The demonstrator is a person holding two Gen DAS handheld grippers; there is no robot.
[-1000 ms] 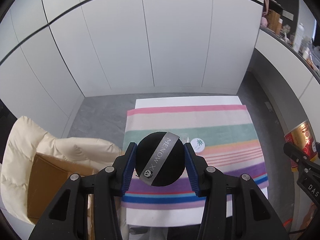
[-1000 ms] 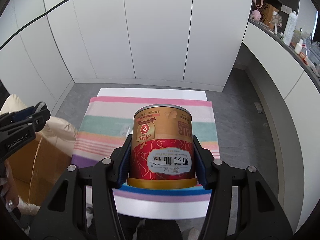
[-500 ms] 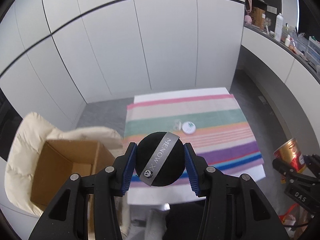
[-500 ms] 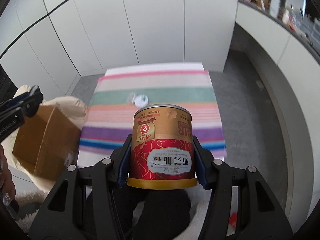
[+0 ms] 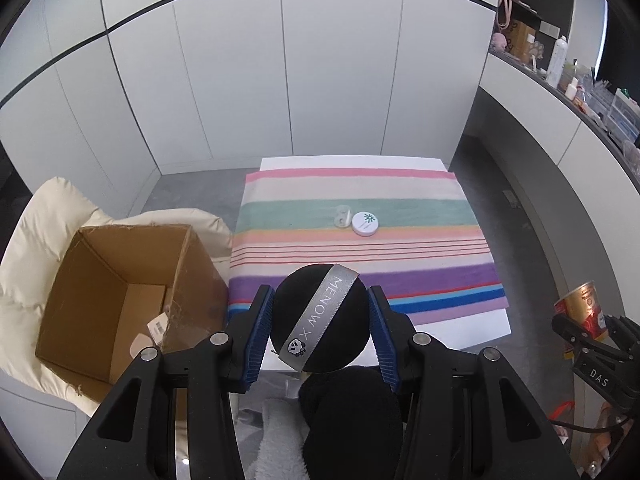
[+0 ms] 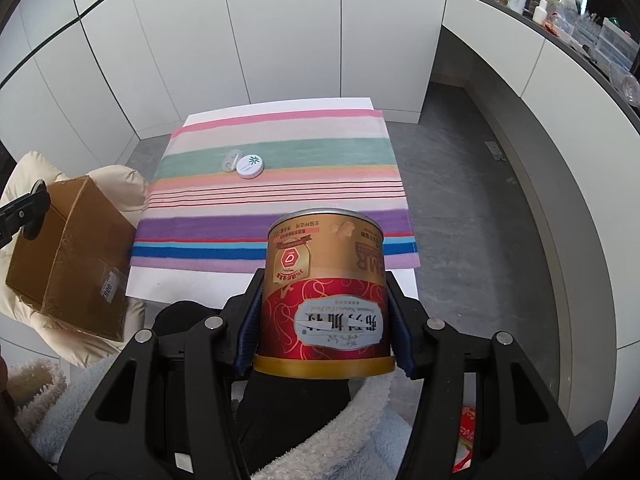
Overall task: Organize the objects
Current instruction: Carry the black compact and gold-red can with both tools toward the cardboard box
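My left gripper [image 5: 320,316] is shut on a round black powder puff [image 5: 310,344] with a grey ribbon across it, held in the air in front of the table's near edge. My right gripper [image 6: 324,320] is shut on a red and gold tin can [image 6: 326,276], held upside down above the near edge of the table; the can [image 5: 584,308] also shows at the right of the left wrist view. On the striped cloth [image 5: 360,240] lie a small white round tin [image 5: 364,223] and a clear plastic piece [image 5: 342,216] beside it.
An open cardboard box [image 5: 116,296] sits on a cream padded chair [image 5: 32,240] left of the table; it holds some paper. White cabinet doors [image 5: 280,80] stand behind the table. A cluttered counter [image 6: 580,12] runs along the right. A person's dark legs [image 5: 352,412] are below.
Both grippers have pulled back from the table with their loads. The table looks smaller and farther, and the cardboard box has come into fuller view at the left.
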